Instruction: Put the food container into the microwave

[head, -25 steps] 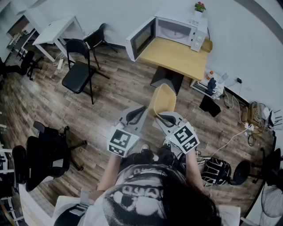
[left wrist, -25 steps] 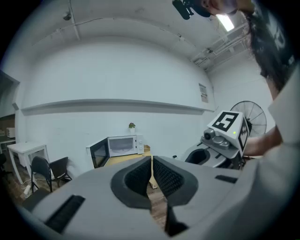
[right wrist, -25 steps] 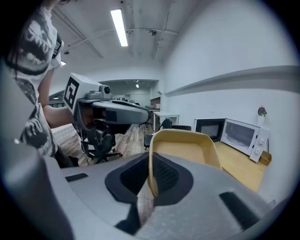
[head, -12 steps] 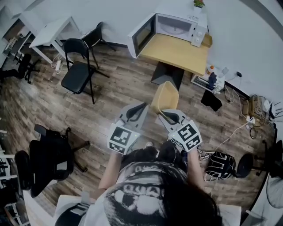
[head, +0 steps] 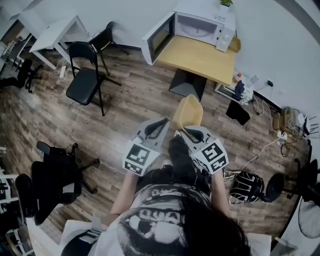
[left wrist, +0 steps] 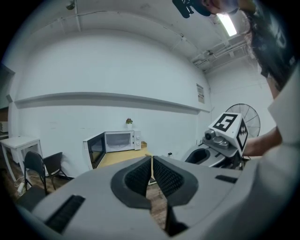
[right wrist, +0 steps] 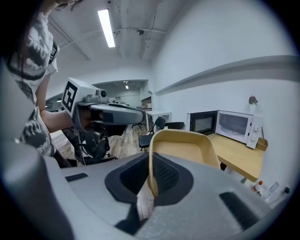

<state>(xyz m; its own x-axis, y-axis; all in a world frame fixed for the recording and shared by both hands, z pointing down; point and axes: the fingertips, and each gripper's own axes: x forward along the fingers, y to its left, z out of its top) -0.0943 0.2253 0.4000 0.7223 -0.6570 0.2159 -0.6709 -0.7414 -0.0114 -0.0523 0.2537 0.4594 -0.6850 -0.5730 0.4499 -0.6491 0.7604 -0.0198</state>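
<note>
Held only by its thin rim, the food container [right wrist: 187, 145] could tilt or slip as you walk. Your right gripper [right wrist: 150, 180] is clamped tight on that rim, and your left gripper [left wrist: 151, 176] is closed and empty. At twelve o'clock, well apart, the microwave [head: 197, 27] stands open on the desk [head: 200, 62].

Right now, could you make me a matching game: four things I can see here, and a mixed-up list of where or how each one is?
Things:
1 microwave door
2 food container
3 left gripper
4 potted plant

States:
A on top of the microwave
B shut, jaws together
C swung open
D clamped in the right gripper

Pairs: 1-C, 2-D, 3-B, 4-A
</note>
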